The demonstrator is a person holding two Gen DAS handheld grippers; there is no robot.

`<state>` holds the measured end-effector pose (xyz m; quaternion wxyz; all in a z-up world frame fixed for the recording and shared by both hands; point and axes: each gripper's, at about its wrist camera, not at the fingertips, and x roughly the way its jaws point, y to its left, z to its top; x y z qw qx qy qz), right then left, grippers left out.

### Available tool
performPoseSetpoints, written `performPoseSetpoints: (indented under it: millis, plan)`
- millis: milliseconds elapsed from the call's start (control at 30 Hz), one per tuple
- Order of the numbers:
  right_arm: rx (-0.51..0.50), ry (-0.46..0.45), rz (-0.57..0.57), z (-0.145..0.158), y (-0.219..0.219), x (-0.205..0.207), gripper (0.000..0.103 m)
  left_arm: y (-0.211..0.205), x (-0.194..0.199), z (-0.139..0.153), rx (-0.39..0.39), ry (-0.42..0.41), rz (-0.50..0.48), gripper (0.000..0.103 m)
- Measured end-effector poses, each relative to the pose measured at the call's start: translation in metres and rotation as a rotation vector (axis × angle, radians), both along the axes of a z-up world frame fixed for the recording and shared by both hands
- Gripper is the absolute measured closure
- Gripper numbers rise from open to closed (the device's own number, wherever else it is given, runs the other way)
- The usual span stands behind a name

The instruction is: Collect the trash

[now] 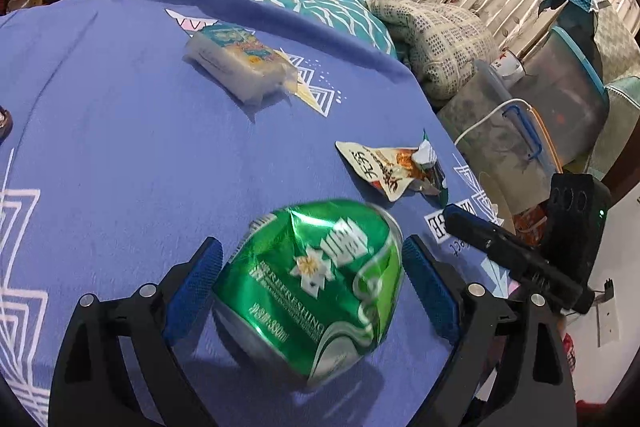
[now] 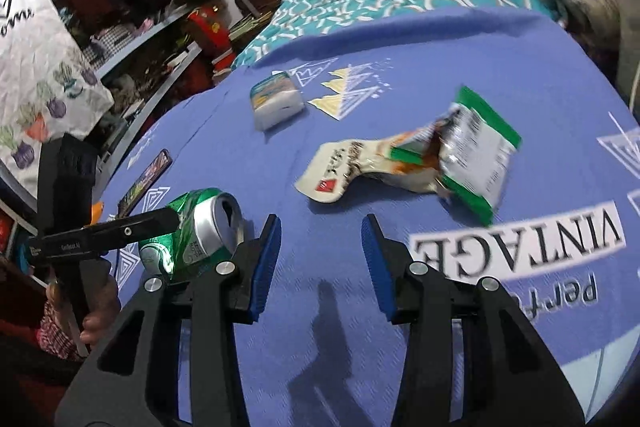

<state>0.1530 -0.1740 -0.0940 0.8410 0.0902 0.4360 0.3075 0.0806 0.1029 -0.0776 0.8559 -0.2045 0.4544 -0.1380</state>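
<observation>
The dented green beer can (image 1: pixel 316 287) lies on its side on the blue printed cloth (image 1: pixel 120 147) that covers the desk, and your left claw (image 1: pixel 312 287) straddles it: the blue pads (image 1: pixel 200 279) stand on either flank of the can with a sliver of daylight on each side, so this claw is released and not yet gripping. You are at the pick-up step for the can, by my reading. What the next move calls for is a plain squeeze until both pads bite the can's dented wall, then a lift clear of the cloth; the can looks crushed and slick, so close across its broad middle, not near the rim. Your right claw (image 2: pixel 320 259) hangs just beside the can, over bare cloth, its jaws parted with nothing between them. Ahead of it lies the torn snack wrapper (image 2: pixel 420 159), cream and green, which looks like its likely target; it will need to go forward and drop low so one pad slides under a raised edge. Farther off sits a small pack of tissues (image 2: pixel 276 99). No bin shows in either view, so where the trash goes I cannot tell.
</observation>
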Motion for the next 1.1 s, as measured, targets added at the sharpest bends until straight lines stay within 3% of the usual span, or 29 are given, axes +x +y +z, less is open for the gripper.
performPoseSetpoints:
  millis: [133,400,433,533,600,800,933,1100]
  plan:
    - [-0.007,0.013,0.009,-0.011,0.004,-0.014,0.058,0.0,-0.01,0.003,0.003,-0.007,0.0,0.016]
    - [0.005,0.029,0.145,-0.016,0.083,-0.043,0.06,0.01,-0.02,0.013,0.024,-0.031,0.025,0.016]
    - [0.005,0.026,0.163,-0.015,0.094,-0.046,0.06,0.012,-0.02,0.014,0.043,-0.033,0.045,0.01]
    - [0.012,0.026,0.201,-0.014,0.112,-0.051,0.06,0.025,-0.021,0.017,0.073,-0.048,0.097,0.009]
    - [0.022,0.024,0.193,-0.011,0.106,-0.05,0.06,0.036,-0.021,0.019,0.028,-0.045,0.106,0.009]
    - [0.035,0.012,0.035,-0.001,0.036,-0.039,0.06,0.035,-0.019,0.019,0.06,-0.048,0.088,0.009]
    - [0.095,0.04,-0.089,0.004,-0.023,-0.023,0.057,0.025,-0.014,0.016,0.147,-0.057,0.063,0.009]
    - [0.107,0.08,-0.162,-0.001,-0.045,-0.017,0.057,0.014,0.003,0.017,0.223,-0.076,-0.013,0.009]
